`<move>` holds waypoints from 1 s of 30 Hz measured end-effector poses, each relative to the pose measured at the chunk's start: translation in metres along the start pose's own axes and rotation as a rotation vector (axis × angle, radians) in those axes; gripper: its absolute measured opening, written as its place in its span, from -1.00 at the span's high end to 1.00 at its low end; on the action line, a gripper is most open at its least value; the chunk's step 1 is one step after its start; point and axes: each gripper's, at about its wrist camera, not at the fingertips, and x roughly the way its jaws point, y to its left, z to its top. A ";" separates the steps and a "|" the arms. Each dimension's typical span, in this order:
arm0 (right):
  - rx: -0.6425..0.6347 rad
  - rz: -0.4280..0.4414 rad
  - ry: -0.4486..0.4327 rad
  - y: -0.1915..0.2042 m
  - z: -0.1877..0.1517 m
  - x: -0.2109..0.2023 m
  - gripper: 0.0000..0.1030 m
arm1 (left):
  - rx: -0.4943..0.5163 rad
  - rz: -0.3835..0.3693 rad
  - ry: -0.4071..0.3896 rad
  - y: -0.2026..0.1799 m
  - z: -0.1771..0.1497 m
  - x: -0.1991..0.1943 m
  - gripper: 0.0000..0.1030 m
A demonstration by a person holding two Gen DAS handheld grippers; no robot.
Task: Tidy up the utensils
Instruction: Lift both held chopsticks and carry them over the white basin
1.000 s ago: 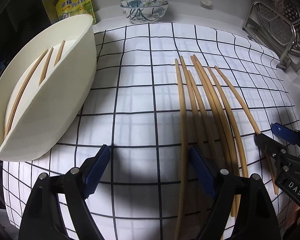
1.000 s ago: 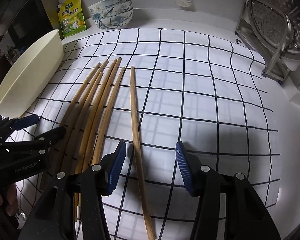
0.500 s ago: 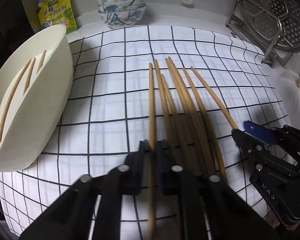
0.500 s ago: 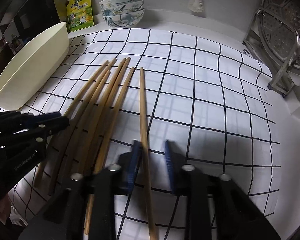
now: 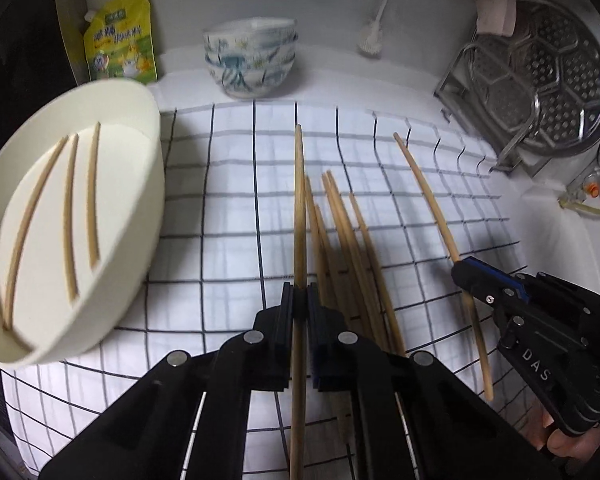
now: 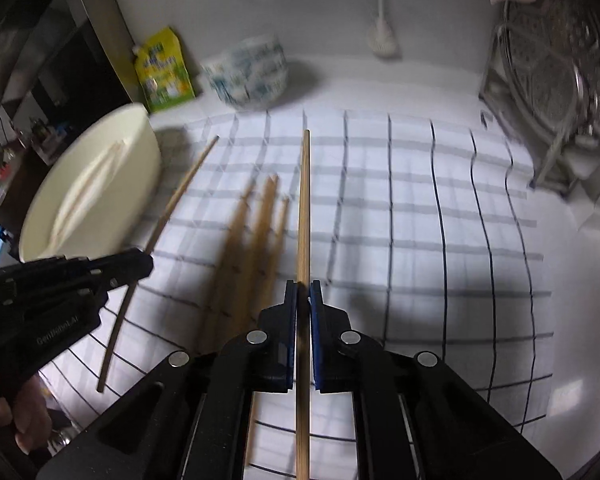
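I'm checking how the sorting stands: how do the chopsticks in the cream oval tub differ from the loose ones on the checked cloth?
The three wooden chopsticks in the cream oval tub lie spaced apart; the wooden chopsticks on the checked cloth are bunched, overlapping. The tub's sit inside walls; the cloth's lie on open fabric. Both look like the same pale wood.

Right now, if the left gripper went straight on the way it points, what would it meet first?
Probably the white checked cloth, just beside the loose wooden chopsticks lying on it. The left gripper, shut on one wooden chopstick, points steeply down there; depth is hard to judge.
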 end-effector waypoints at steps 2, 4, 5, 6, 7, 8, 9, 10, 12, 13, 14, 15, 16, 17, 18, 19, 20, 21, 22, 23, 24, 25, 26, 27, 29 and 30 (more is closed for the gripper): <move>0.001 0.021 -0.029 0.010 0.012 -0.009 0.87 | 0.007 -0.010 -0.034 0.006 0.009 -0.017 0.86; 0.001 0.046 -0.056 0.023 0.025 -0.016 0.88 | 0.006 -0.009 -0.069 0.014 0.016 -0.033 0.86; -0.003 0.061 -0.071 0.033 0.033 -0.019 0.87 | 0.002 -0.007 -0.083 0.021 0.020 -0.040 0.86; -0.009 0.072 -0.079 0.041 0.039 -0.019 0.88 | -0.010 -0.004 -0.100 0.031 0.025 -0.048 0.86; -0.016 0.081 -0.087 0.050 0.046 -0.019 0.87 | -0.016 0.000 -0.110 0.038 0.027 -0.054 0.86; -0.027 0.090 -0.097 0.061 0.052 -0.019 0.87 | -0.023 0.008 -0.120 0.047 0.030 -0.059 0.86; -0.039 0.104 -0.103 0.074 0.060 -0.018 0.87 | -0.030 0.019 -0.128 0.057 0.033 -0.063 0.86; -0.046 0.114 -0.105 0.083 0.065 -0.016 0.88 | -0.040 0.036 -0.137 0.070 0.036 -0.069 0.86; -0.062 0.150 -0.106 0.107 0.077 -0.010 0.87 | -0.066 0.061 -0.150 0.094 0.040 -0.077 0.86; -0.070 0.166 -0.104 0.118 0.082 -0.006 0.87 | -0.087 0.071 -0.158 0.110 0.043 -0.081 0.86; -0.083 0.182 -0.103 0.133 0.088 -0.001 0.87 | -0.103 0.081 -0.162 0.125 0.044 -0.083 0.86; -0.097 0.195 -0.099 0.146 0.093 0.004 0.87 | -0.110 0.088 -0.164 0.134 0.044 -0.084 0.86; -0.105 0.203 -0.096 0.156 0.096 0.008 0.87 | -0.124 0.103 -0.166 0.148 0.046 -0.085 0.86; -0.119 0.214 -0.092 0.171 0.100 0.015 0.87 | -0.133 0.114 -0.166 0.159 0.046 -0.085 0.86; -0.128 0.222 -0.089 0.181 0.103 0.020 0.87 | -0.141 0.125 -0.164 0.169 0.047 -0.085 0.86; -0.135 0.230 -0.084 0.191 0.107 0.024 0.88 | -0.151 0.138 -0.160 0.182 0.047 -0.083 0.86; -0.144 0.237 -0.072 0.204 0.111 0.032 0.88 | -0.160 0.145 -0.153 0.191 0.047 -0.081 0.86; -0.150 0.243 -0.058 0.214 0.114 0.040 0.88 | -0.167 0.151 -0.147 0.200 0.047 -0.078 0.86; -0.153 0.245 -0.047 0.220 0.116 0.046 0.88 | -0.173 0.158 -0.137 0.210 0.047 -0.074 0.86; -0.154 0.246 -0.031 0.228 0.117 0.055 0.88 | -0.175 0.161 -0.129 0.218 0.047 -0.071 0.86; -0.152 0.249 -0.017 0.234 0.117 0.062 0.88 | -0.175 0.163 -0.123 0.223 0.047 -0.068 0.86; -0.146 0.253 -0.002 0.239 0.118 0.069 0.88 | -0.176 0.167 -0.115 0.229 0.047 -0.063 0.86; -0.141 0.253 0.012 0.243 0.119 0.076 0.88 | -0.177 0.167 -0.109 0.233 0.046 -0.059 0.86; -0.135 0.249 0.028 0.247 0.119 0.084 0.88 | -0.178 0.166 -0.103 0.237 0.046 -0.056 0.86; -0.126 0.236 0.052 0.252 0.119 0.096 0.88 | -0.179 0.167 -0.087 0.244 0.047 -0.048 0.85; -0.119 0.231 0.064 0.253 0.119 0.102 0.88 | -0.179 0.168 -0.078 0.247 0.047 -0.044 0.85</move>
